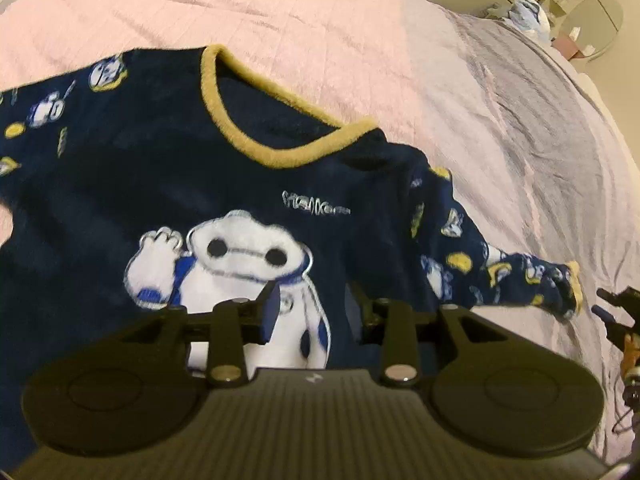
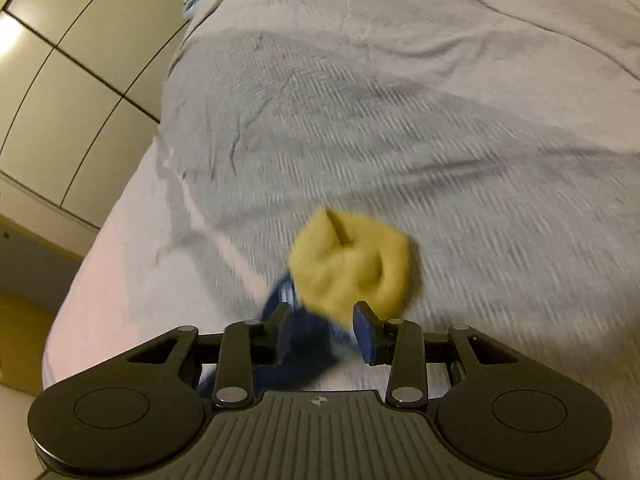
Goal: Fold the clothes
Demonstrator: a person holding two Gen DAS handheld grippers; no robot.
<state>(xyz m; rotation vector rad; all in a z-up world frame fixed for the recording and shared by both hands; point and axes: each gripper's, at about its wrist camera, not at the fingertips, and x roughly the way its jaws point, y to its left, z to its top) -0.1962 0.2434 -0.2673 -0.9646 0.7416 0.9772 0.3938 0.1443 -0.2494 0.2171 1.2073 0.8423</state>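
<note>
Two grippers work one navy pyjama top (image 1: 168, 184) spread flat on the bed (image 1: 280, 12) for folding. My left gripper (image 1: 316, 312) hovers over its chest, fingers spread and empty; my right gripper (image 2: 325, 332) has fingers spread around the yellow cuff (image 2: 352, 262), not pinching.

A home bedroom: a bed (image 1: 500, 128) under a pink and grey cover, pale wardrobe doors (image 2: 72, 92) beside it, and possibly a round mirror (image 1: 596, 26).
</note>
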